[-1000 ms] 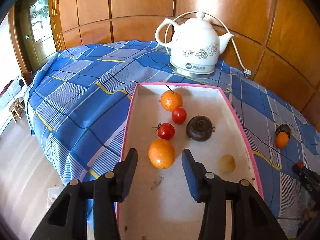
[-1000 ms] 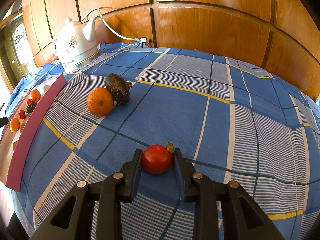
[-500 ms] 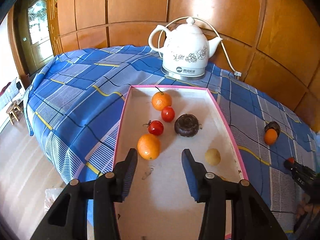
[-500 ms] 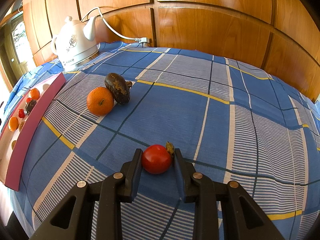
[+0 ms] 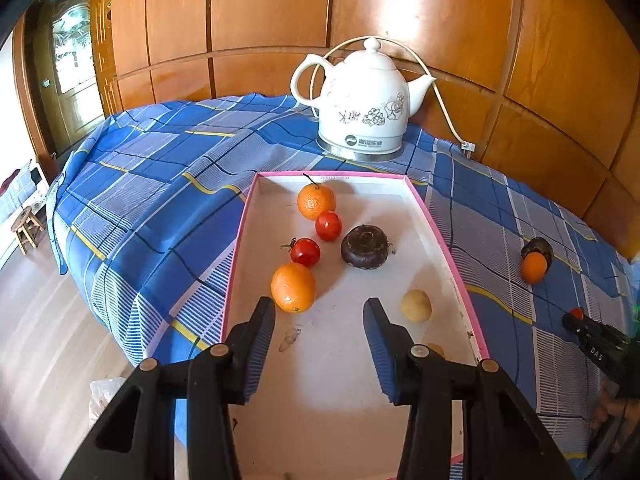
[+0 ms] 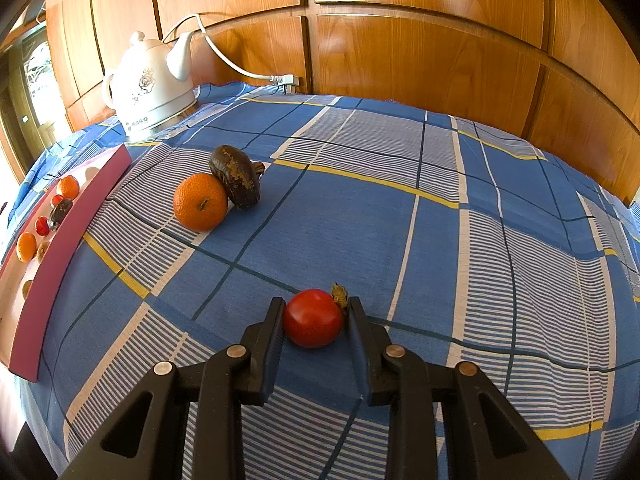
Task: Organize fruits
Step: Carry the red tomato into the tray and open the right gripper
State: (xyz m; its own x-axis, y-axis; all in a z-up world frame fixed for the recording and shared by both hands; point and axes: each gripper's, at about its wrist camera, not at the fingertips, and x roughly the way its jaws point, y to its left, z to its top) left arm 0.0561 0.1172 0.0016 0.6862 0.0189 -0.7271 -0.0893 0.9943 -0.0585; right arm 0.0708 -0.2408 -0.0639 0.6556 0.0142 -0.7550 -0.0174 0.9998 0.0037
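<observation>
Wood panelling is backing a blue plaid table (image 6: 400, 220); right tool (image 6: 316, 316) is clamping a red tomato (image 6: 313, 323) on the cloth, left tool (image 5: 319, 320) is hovering apart, empty, over the pink-rimmed tray (image 5: 444, 236).

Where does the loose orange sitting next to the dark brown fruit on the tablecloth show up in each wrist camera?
Left wrist view: far right, the orange on the cloth outside the tray, in front of the dark brown fruit.
Right wrist view: upper left of centre, the orange touching the dark brown fruit.
Shared landmark: the white kettle.
</observation>
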